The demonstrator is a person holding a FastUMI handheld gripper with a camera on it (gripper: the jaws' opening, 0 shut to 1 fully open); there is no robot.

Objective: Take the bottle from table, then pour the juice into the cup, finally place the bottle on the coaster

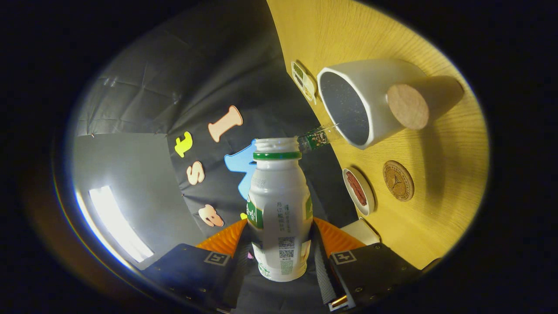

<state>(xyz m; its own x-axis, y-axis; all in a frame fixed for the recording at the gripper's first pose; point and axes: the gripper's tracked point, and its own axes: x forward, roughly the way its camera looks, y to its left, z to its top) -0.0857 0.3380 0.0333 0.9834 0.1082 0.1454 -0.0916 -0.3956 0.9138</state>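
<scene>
A white plastic bottle [279, 209] with a green neck ring and an open mouth sits between my fingers, and my gripper [279, 237] is shut on its lower body. The whole view is rolled sideways, so the bottle is tipped toward the wooden table [436, 218]. A white cup [370, 98] with a round wooden handle knob stands just beyond the bottle's mouth, its dark inside facing me. The round brown coaster [398, 180] lies on the table beside the cup, nearer to my fingers. I cannot see any juice flowing.
A small clear bottle with a green label [317, 138] lies between the bottle's mouth and the cup's rim. A small white dish with something red [358, 191] sits next to the coaster. A flat packet [304, 81] lies beyond the cup, and a white box [361, 231] is near my fingers.
</scene>
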